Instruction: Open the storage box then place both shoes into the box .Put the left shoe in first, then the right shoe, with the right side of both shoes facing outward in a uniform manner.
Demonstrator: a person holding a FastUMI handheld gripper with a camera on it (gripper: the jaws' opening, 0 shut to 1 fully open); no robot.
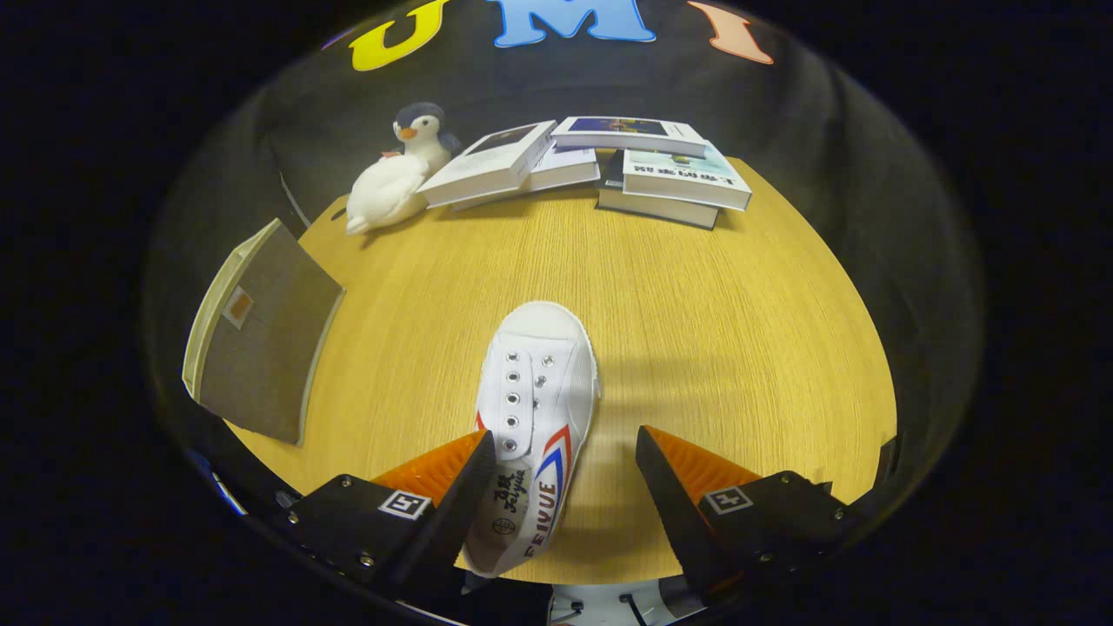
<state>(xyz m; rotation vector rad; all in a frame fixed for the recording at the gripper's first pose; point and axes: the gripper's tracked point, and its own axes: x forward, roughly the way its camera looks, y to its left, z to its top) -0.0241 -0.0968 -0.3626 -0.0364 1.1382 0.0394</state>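
One white canvas shoe [535, 409] sits between your gripper's [565, 474] spread, empty jaws, hugging the left finger; closing off-centre could twist it sideways

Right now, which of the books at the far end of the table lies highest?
The book with the dark blue cover: it bridges the left and right book piles, behind the penguin toy. The gripper is open, jaws around the white shoe.

Bright centre, dim warped edges
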